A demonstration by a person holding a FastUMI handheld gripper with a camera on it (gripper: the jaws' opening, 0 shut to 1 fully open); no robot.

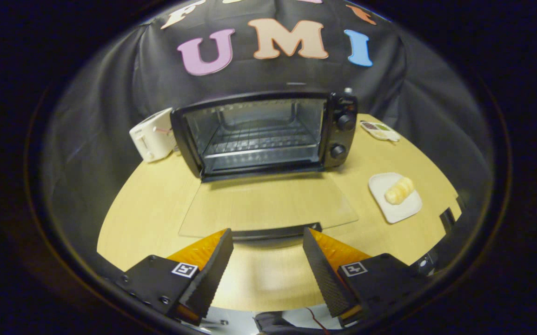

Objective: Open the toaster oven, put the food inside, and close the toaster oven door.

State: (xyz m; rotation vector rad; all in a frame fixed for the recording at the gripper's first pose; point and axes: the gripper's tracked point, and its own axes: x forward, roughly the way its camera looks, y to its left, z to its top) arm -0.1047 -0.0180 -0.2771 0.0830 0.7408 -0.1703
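Note:
A black toaster oven [268,135] stands at the back of the wooden table, its glass door [268,204] folded fully down and lying flat toward me. Its wire rack [261,139] is bare inside. The door's black handle [275,231] sits just ahead of my fingertips. My gripper [268,237] is open, with nothing between the fingers. The food, a pale yellow ridged pastry [399,190], rests on a white square plate [396,211] to the right of the door, beyond my right finger.
A white toaster [153,136] stands left of the oven against the cloth wall. A small tray with coloured items [380,131] lies at the back right. Two knobs [345,122] are on the oven's right panel. The table's front edge curves near my fingers.

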